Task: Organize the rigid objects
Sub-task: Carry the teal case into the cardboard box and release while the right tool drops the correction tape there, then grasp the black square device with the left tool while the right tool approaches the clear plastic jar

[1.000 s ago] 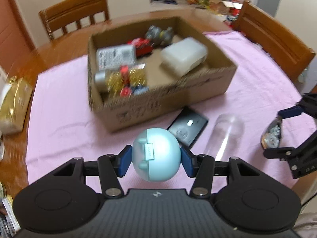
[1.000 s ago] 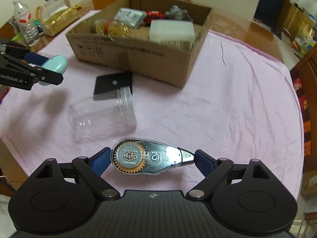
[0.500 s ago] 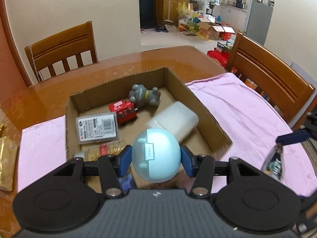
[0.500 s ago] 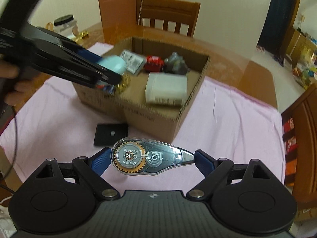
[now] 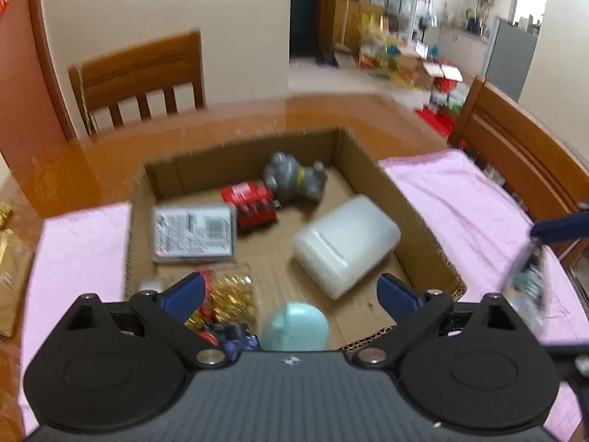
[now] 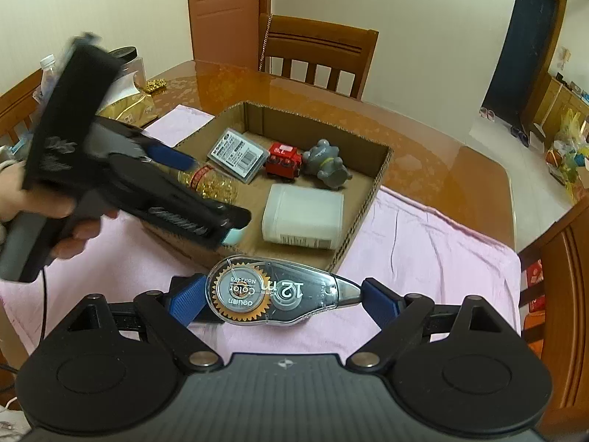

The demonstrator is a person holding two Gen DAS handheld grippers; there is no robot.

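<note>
Jaws of the left gripper (image 5: 291, 291) have just been opening and stand wide at the lower centre of its frame, nothing pressed between them; the pale blue egg-shaped case (image 5: 296, 328) sits below, clear of both pads, inside the near edge of the cardboard box (image 5: 423, 228). Jaws of the right gripper (image 6: 279, 296) are part-open, clamped end to end on a clear correction tape dispenser (image 6: 279, 294), held above the pink cloth (image 6: 423, 243) at lower centre. Inside the box, mid-frame, lie a white plastic container (image 5: 346, 243), a grey toy figure (image 5: 296, 178), a red toy vehicle (image 5: 252, 204), a flat labelled case (image 5: 193, 234) and a bottle of gold beads (image 5: 232, 294). Brown worktop (image 6: 423, 132) shows beyond.
</note>
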